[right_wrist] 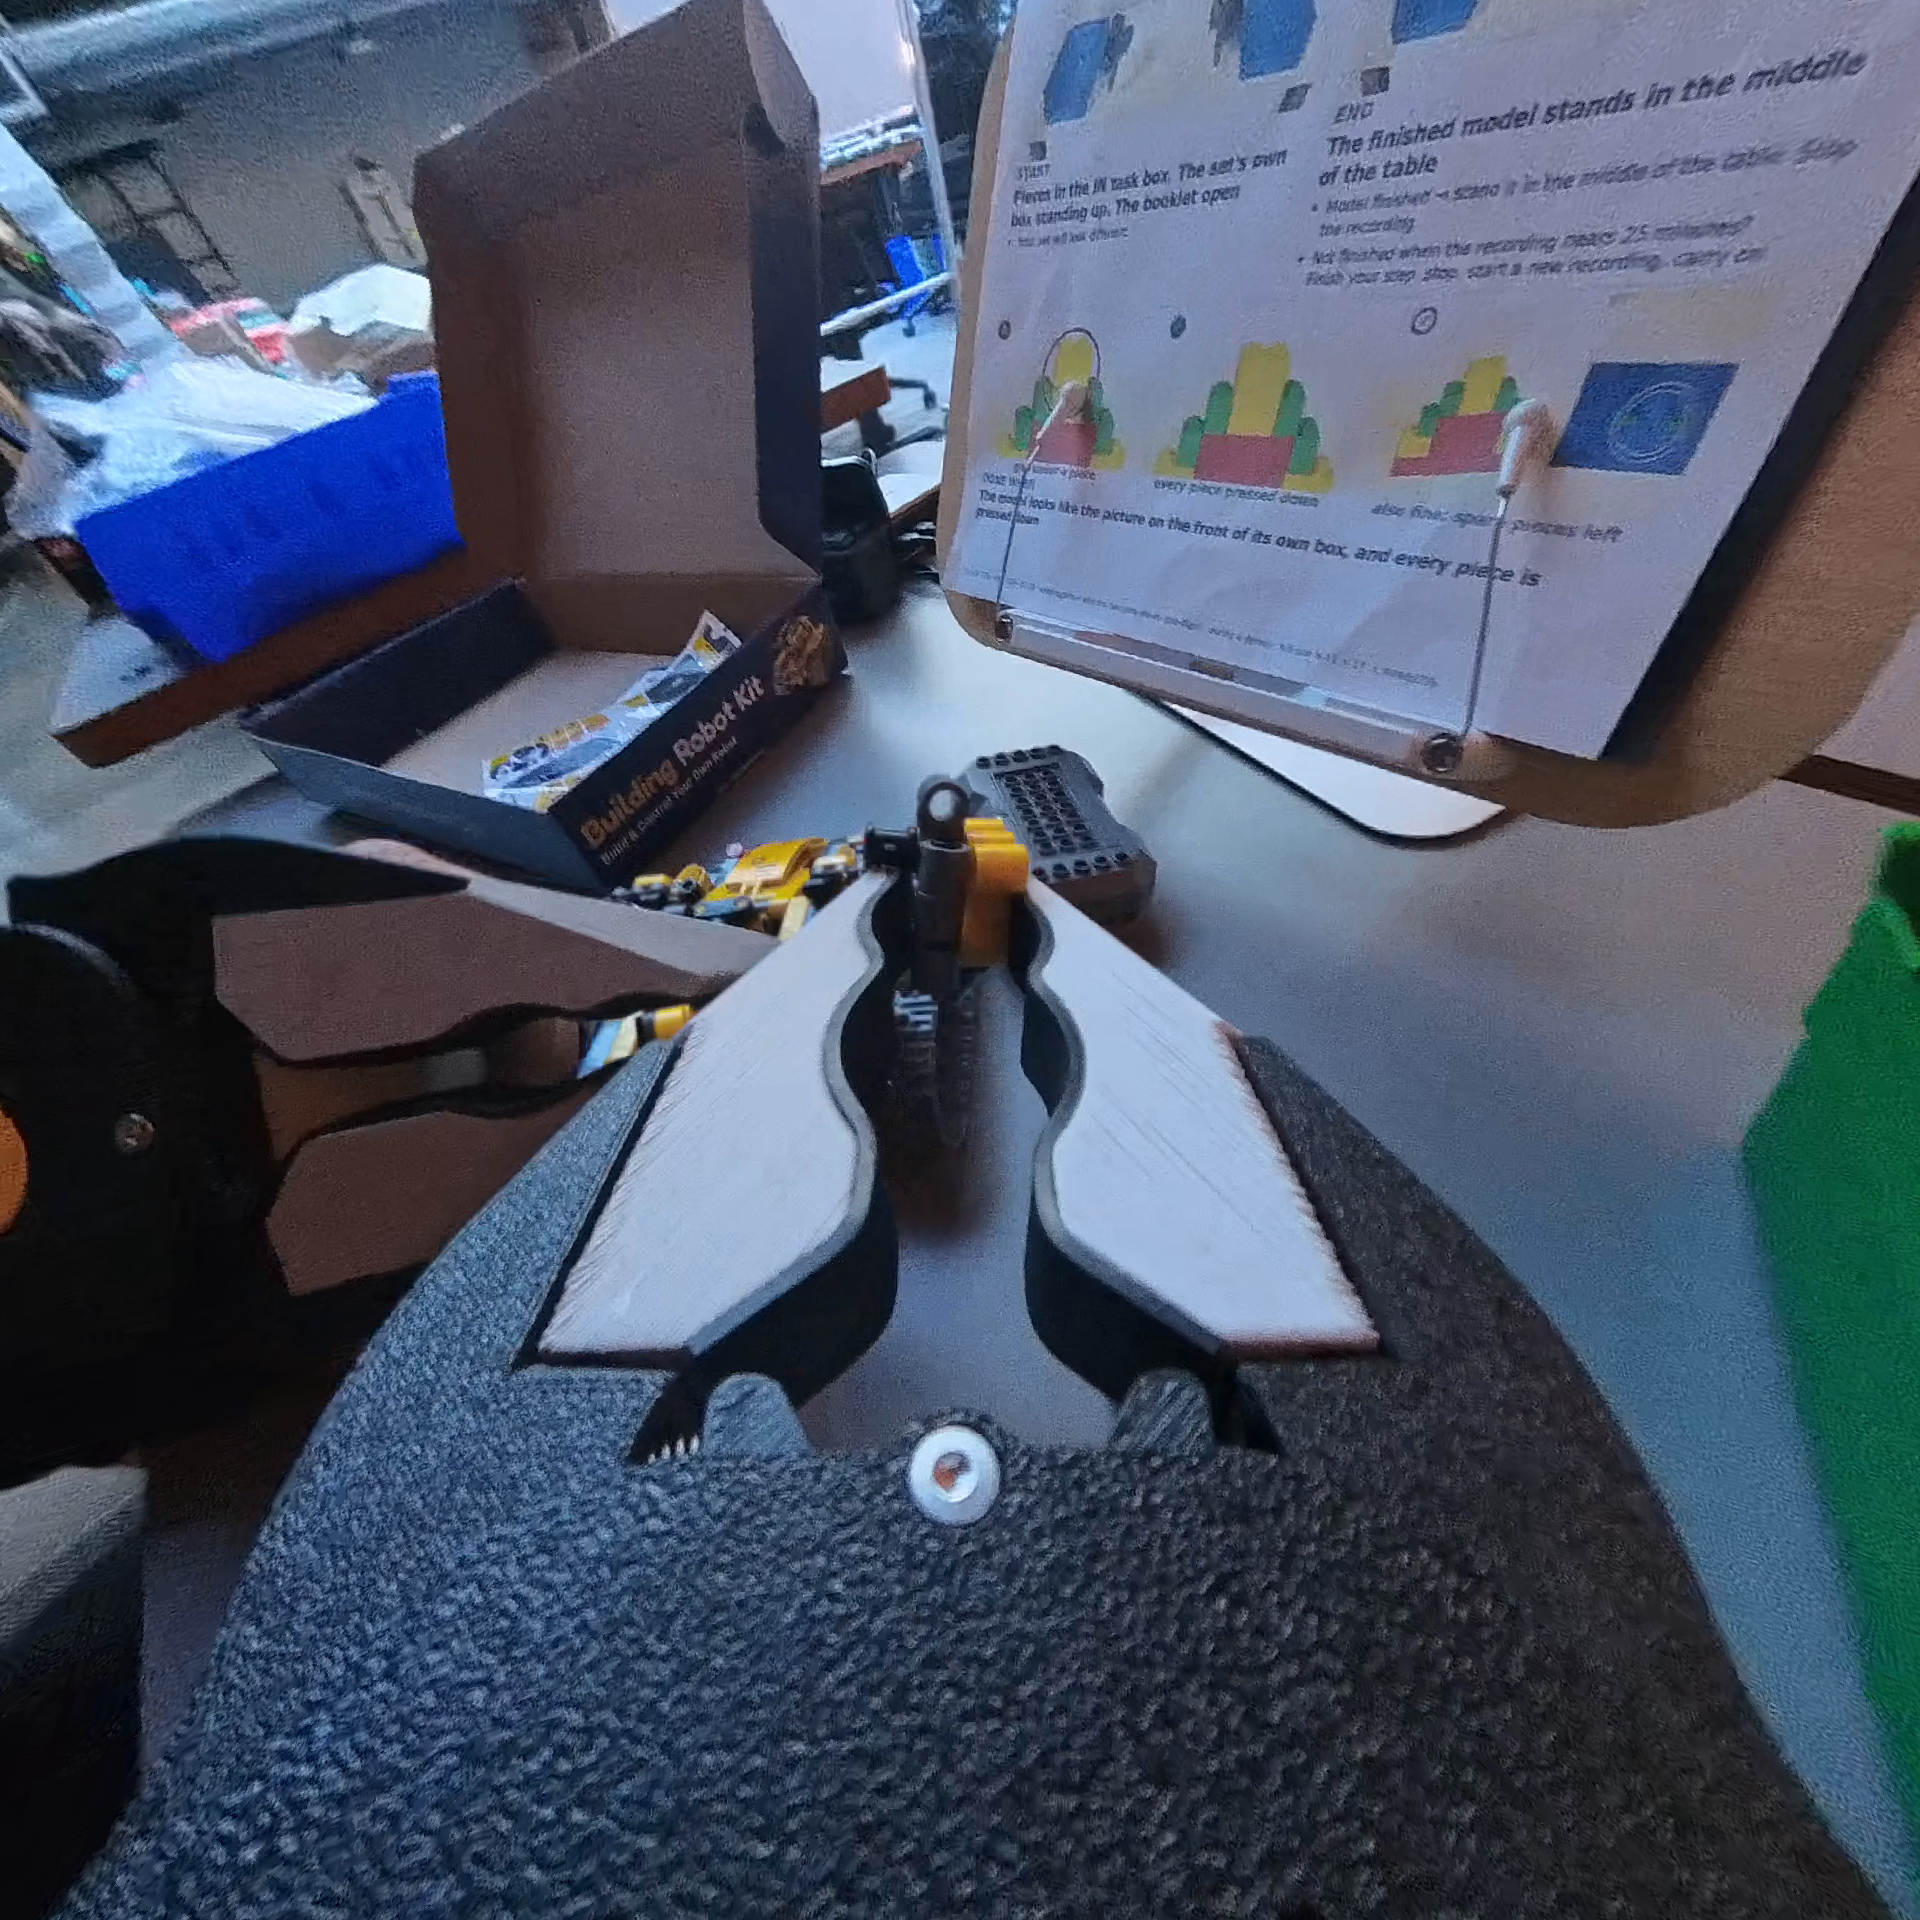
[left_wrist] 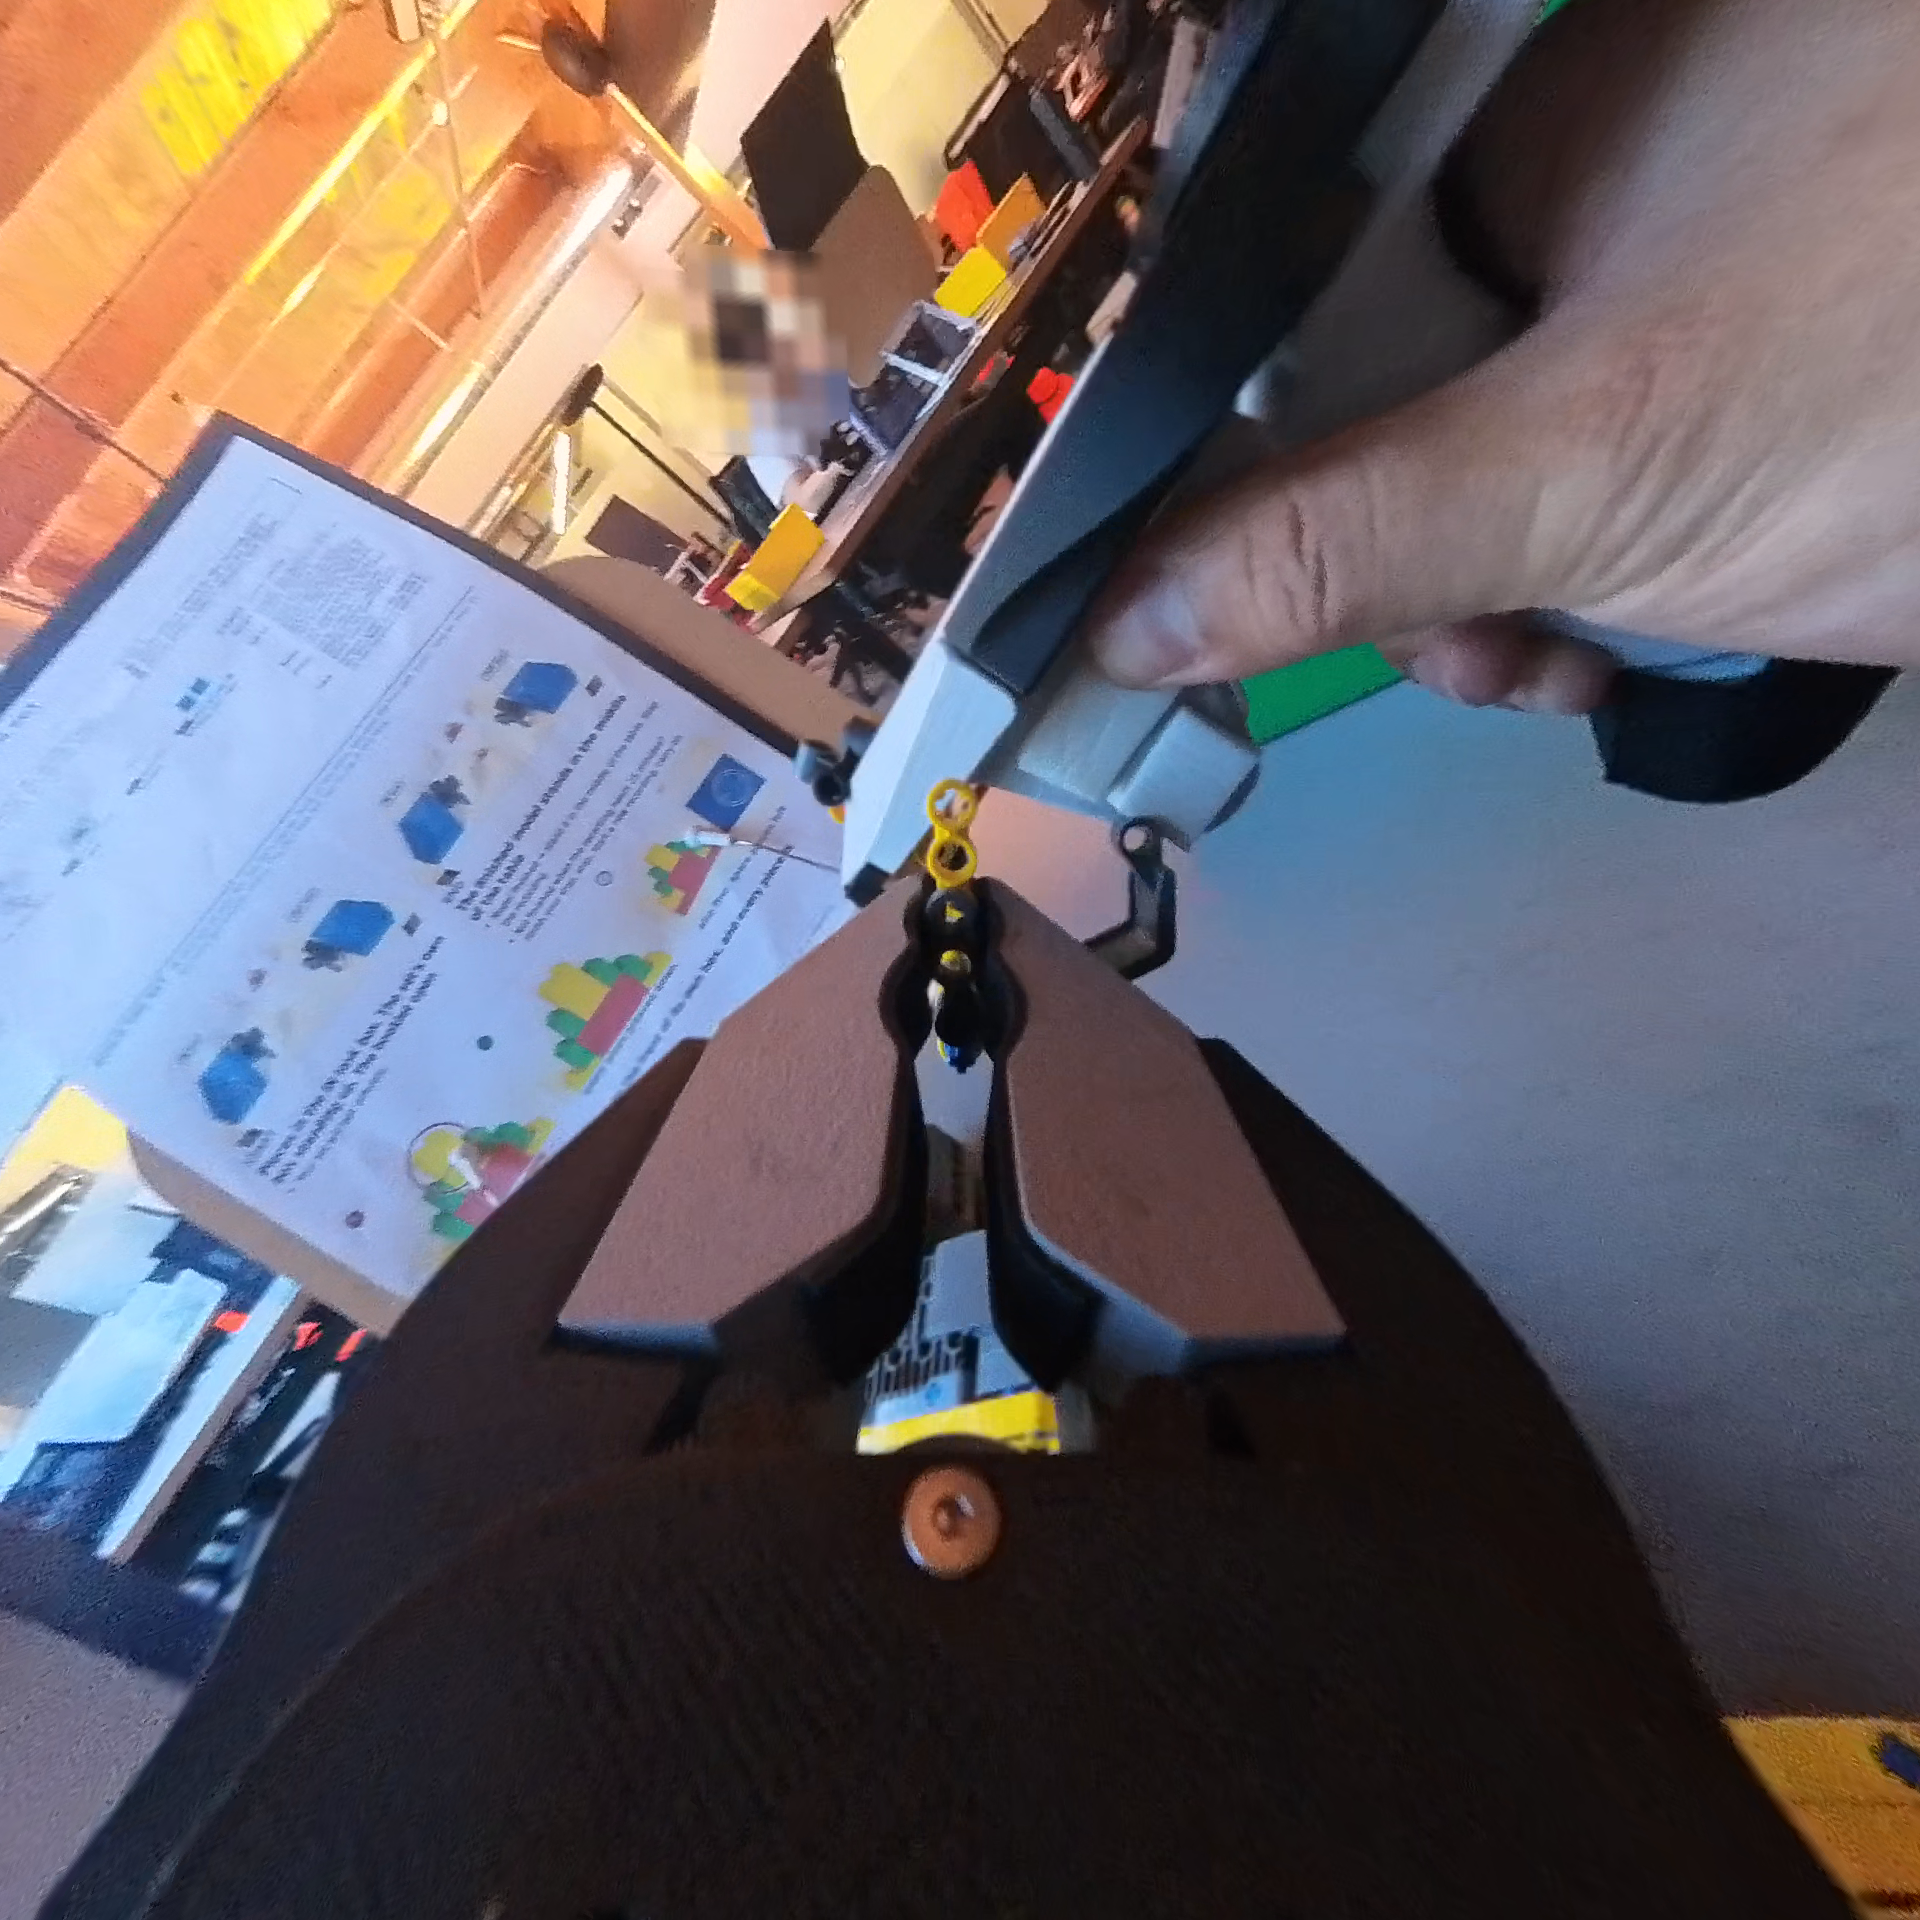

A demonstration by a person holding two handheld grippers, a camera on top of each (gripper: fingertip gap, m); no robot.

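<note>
My left gripper is shut on a small black and yellow building-block piece. A yellow two-ring link sticks out past its tips, close to the tip of my right gripper. A hand holds that gripper. My right gripper is shut on a dark grey and orange-yellow block assembly, held above the grey table. The assembly's dark grey arm shows below the right gripper. The left gripper comes in from the left beside it.
An instruction sheet on a wooden stand stands at the back right; it also shows in the left wrist view. An open cardboard kit box holds bags. Yellow block parts and a grey studded block lie beyond the fingers. A green container is at right. Both grippers' tips are close together, under 4 cm apart.
</note>
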